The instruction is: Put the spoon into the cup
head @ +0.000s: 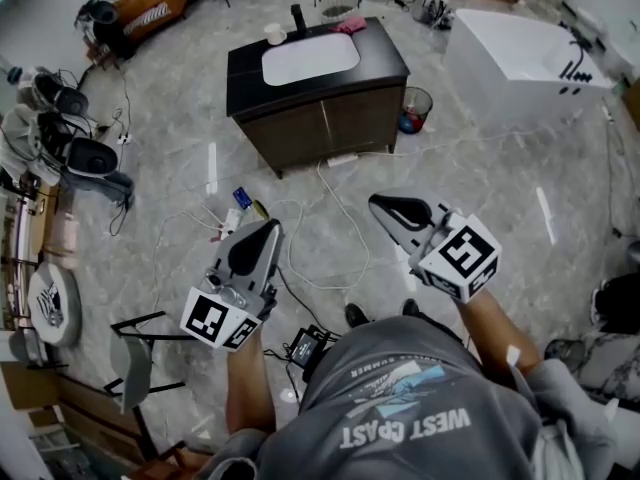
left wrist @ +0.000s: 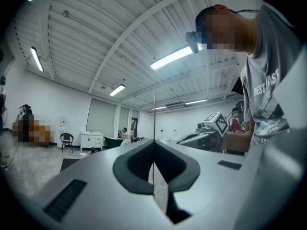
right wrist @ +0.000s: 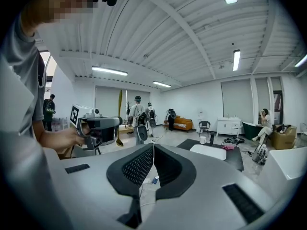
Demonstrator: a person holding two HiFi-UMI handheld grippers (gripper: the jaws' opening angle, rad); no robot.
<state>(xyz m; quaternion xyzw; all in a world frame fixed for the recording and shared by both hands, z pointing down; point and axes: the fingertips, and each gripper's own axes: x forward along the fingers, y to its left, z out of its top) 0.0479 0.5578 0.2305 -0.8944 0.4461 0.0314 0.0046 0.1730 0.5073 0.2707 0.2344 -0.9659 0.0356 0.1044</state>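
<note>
My left gripper (head: 270, 226) is shut on a thin gold spoon (right wrist: 119, 119). The spoon stands upright across the jaws with its bowl down, and shows edge-on as a thin line (left wrist: 154, 119) in the left gripper view. My right gripper (head: 376, 204) is held level beside it, shut with nothing between its pads (right wrist: 144, 164). A white cup (head: 275, 34) stands on the dark vanity top (head: 385, 53), left of the black faucet (head: 298, 18) and far ahead of both grippers. The right gripper view also catches the cup (right wrist: 203, 139).
The vanity has a white basin (head: 310, 58) and a pink cloth (head: 350, 25). A white bathtub (head: 520, 58) stands to the right, with a bin (head: 417, 108) beside the cabinet. Cables (head: 340, 238) trail over the marble floor. A chair (head: 135, 358) and bags (head: 80, 153) are at the left. Several people (right wrist: 139, 116) stand far off.
</note>
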